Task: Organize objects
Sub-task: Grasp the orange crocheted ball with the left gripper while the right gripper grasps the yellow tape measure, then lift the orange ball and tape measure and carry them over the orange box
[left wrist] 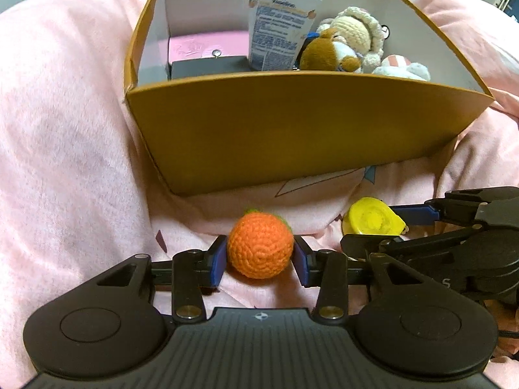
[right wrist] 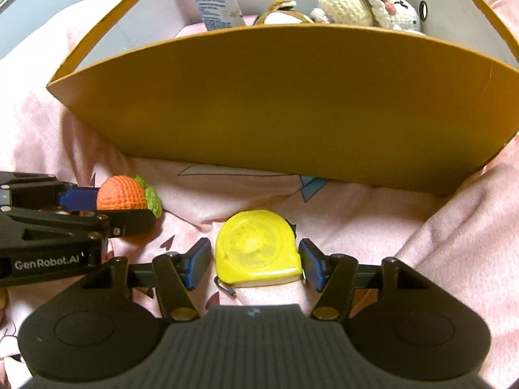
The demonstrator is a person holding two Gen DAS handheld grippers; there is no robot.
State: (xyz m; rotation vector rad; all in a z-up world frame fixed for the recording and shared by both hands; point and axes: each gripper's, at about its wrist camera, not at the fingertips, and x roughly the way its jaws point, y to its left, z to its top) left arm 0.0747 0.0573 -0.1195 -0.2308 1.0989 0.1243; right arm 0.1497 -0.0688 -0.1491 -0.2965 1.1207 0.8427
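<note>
Behind the near wall of the cardboard box (left wrist: 292, 136), the floor of the box and the lower parts of its contents are hidden from both wrist views. Visible over the rim, inside:
- a white tube (left wrist: 279, 32) with printed text too small to read, standing upright;
- a brown plush toy (left wrist: 327, 52), touching a cream crochet doll (left wrist: 356, 32);
- a white-and-pink soft toy (left wrist: 402, 68) at the right, cut off by the wall;
- a flat pink item (left wrist: 207, 45) and a dark box (left wrist: 207, 68) at the left, neither identifiable.

The box stands on a pink blanket (left wrist: 65, 129); a printed pattern on the blanket is partly covered by the box.

Outside the box, just in front of it, lie two objects. The orange crochet ball (left wrist: 259, 249), with a green edge mostly hidden, sits between the fingers of the left gripper (left wrist: 259, 257); both blue pads press against its sides. The yellow tape measure (right wrist: 256, 253) lies flat between the fingers of the right gripper (right wrist: 254, 259). These fingers stand open: a gap shows at the left pad, and whether the right pad touches cannot be told. A dark clip at the tape's lower edge is partly hidden.
</note>
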